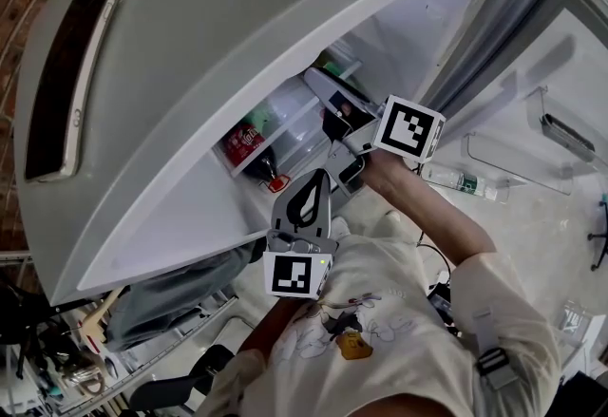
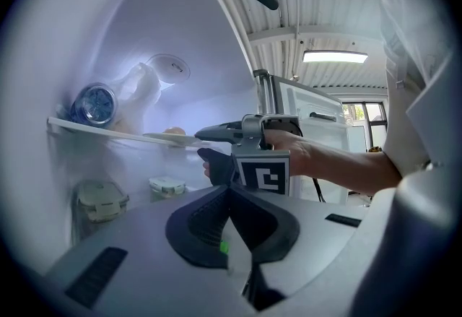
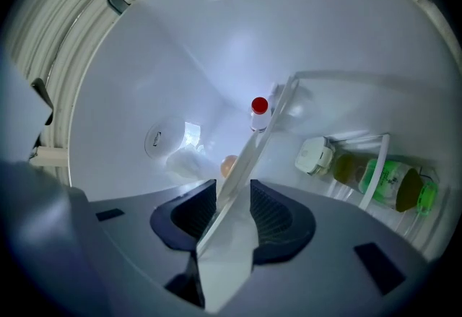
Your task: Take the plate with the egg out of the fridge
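Left tongs point(image 2: 227, 186) closed, empty, held low before the fridge shelf point(image 2: 94, 128), likely out of the way. Plate point(image 3: 240, 159) with egg point(image 3: 227, 164) flat on that shelf. Right tongs point(image 3: 232, 181) open at the shelf front, plate rim between, unpressed, ready for gripping.

left tool point(image 2: 230, 191) held level, jaws together; right tool point(image 3: 232, 194) reaches ahead, jaws spread wide.

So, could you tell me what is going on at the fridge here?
A person is reaching into the open fridge with the right gripper. Its jaws stand open around the rim of the plate, which lies on a shelf with the egg on it. The left gripper is held outside the fridge, shut and empty. The plate is not yet out.
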The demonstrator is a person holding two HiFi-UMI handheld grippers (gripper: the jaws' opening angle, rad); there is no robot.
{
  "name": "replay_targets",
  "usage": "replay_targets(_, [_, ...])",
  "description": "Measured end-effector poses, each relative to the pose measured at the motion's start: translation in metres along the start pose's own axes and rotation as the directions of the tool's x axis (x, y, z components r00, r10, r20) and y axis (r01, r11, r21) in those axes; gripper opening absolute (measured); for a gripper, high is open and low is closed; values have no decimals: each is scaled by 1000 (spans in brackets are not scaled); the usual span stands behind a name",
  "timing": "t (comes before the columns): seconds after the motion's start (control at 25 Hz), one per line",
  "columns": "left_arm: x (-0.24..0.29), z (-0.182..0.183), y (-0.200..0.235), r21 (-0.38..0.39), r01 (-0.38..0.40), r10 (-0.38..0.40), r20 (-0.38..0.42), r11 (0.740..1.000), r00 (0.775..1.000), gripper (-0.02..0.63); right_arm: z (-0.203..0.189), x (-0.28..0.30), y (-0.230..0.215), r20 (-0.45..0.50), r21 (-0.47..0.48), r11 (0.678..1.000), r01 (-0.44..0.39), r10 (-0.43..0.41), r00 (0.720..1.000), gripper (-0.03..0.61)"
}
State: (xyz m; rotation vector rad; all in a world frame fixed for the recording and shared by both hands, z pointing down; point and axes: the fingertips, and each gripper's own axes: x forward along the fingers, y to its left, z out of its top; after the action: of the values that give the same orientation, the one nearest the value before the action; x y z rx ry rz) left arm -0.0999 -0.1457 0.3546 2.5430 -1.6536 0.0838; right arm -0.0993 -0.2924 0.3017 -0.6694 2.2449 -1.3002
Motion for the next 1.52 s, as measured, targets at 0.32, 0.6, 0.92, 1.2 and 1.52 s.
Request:
replay_targets(0.32, [-1, -2, 1, 6, 5, -5, 2, 1000, 1000, 8, 7, 11, -8, 8, 66, 998, 15, -16, 1000, 135])
replay_targets(0.6, [0, -3, -1, -15, 8, -8, -1, 1000, 1000, 8, 10, 19, -9, -1, 141, 990, -1, 1, 1000, 135])
replay_targets(0.92, [-1, -3, 3, -9, 5, -5, 3, 1000, 1000, 8, 12, 27, -10, -1, 242, 970, 12, -13, 1000, 135])
replay_targets(1.2, [-1, -5, 4, 6, 12, -12, 10, 1000, 1000, 8, 10, 28, -12, -17, 297, 954, 39, -36, 999, 132])
replay_targets(1.52, [-3, -3, 3, -43, 7, -7, 6, 999, 1000, 8, 10, 29, -10, -30, 336, 938, 88, -83, 996, 114])
